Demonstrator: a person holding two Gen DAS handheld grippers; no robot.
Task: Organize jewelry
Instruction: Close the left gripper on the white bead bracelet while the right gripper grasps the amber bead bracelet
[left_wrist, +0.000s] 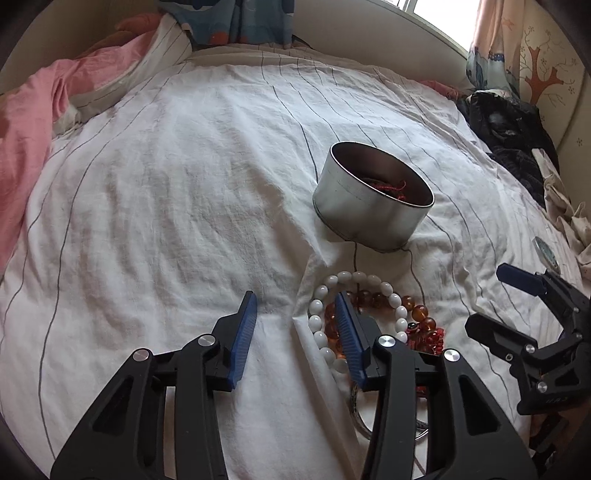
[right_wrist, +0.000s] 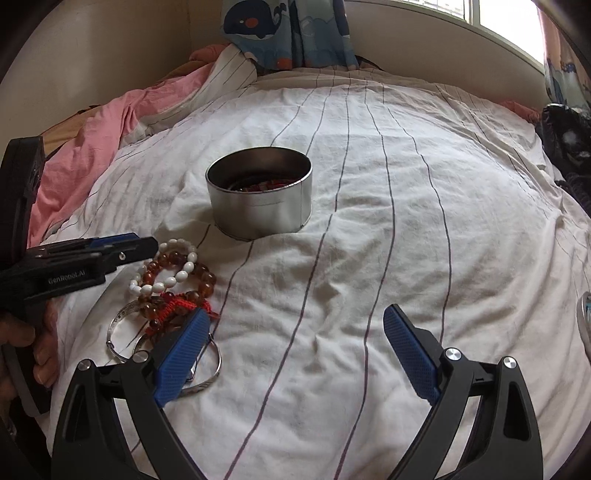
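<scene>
L tool (left_wrist: 297, 301) part-open over bed sheet (left_wrist: 166, 206), nothing gripped, right finger over white bead bracelet (left_wrist: 321, 321). R tool (right_wrist: 295, 321) wide open, empty. Amber beads (right_wrist: 199, 280) & bangles (right_wrist: 122, 325) piled nr silver tin (right_wrist: 258, 210).

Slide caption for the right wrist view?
Open right gripper beside bracelet pile; round tin beyond on striped sheet.

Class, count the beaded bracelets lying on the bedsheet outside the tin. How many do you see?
2. The white bracelet lies on top of the amber bracelet, both just in front of the tin. Others may be hidden under the pile or inside the tin.
</scene>
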